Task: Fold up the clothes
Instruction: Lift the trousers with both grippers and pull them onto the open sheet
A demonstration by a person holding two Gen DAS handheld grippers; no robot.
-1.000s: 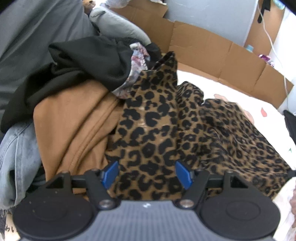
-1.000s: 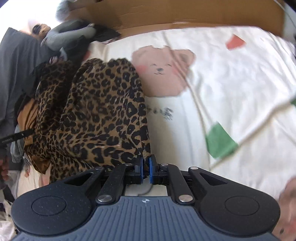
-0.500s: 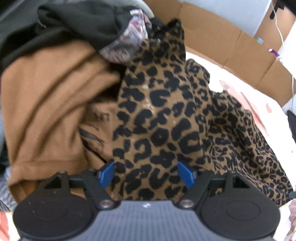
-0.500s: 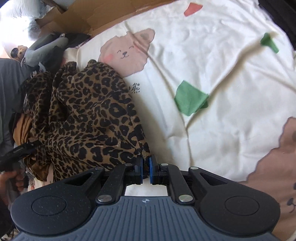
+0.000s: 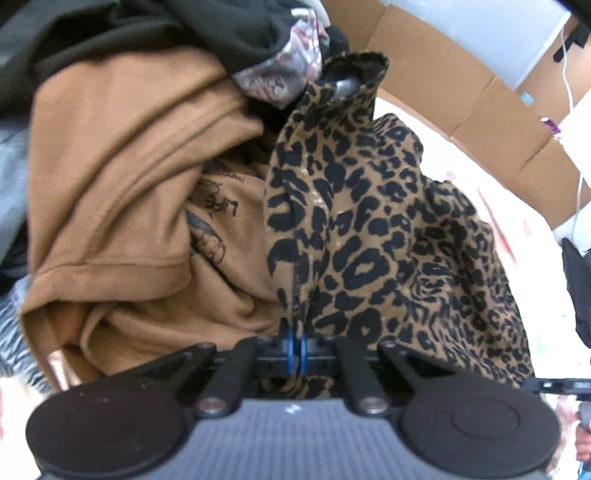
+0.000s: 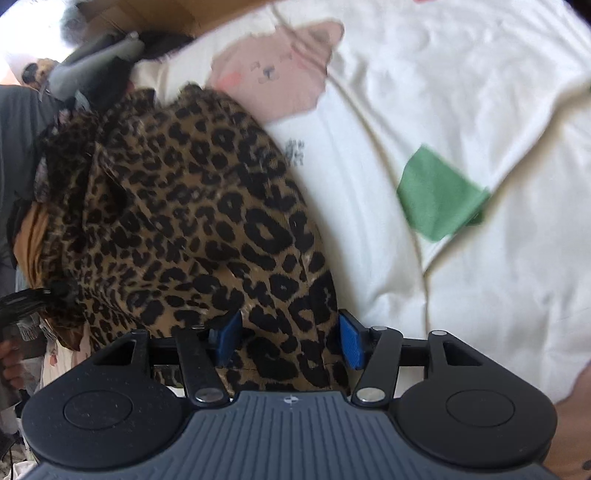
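Note:
A leopard-print garment [image 5: 373,240] lies crumpled between a clothes pile and a cream bedsheet [image 6: 443,110]. My left gripper [image 5: 295,345] is shut on a fold of the leopard-print garment at its near edge, blue pads pressed together. In the right wrist view the same leopard-print garment [image 6: 207,229] spreads to the left, and my right gripper [image 6: 288,343] is open with the cloth's near edge lying between its blue pads [image 6: 351,345].
A tan sweatshirt [image 5: 122,184] with black print, black clothing [image 5: 147,33] and grey fabric are heaped on the left. Cardboard walls [image 5: 461,92] ring the bed. The sheet has a pink bear [image 6: 273,74] and green patch [image 6: 439,195]. The other gripper [image 6: 22,302] shows at far left.
My left gripper went from open to shut on the leopard-print fold. My right gripper went from shut on the garment's edge to open, letting the cloth go.

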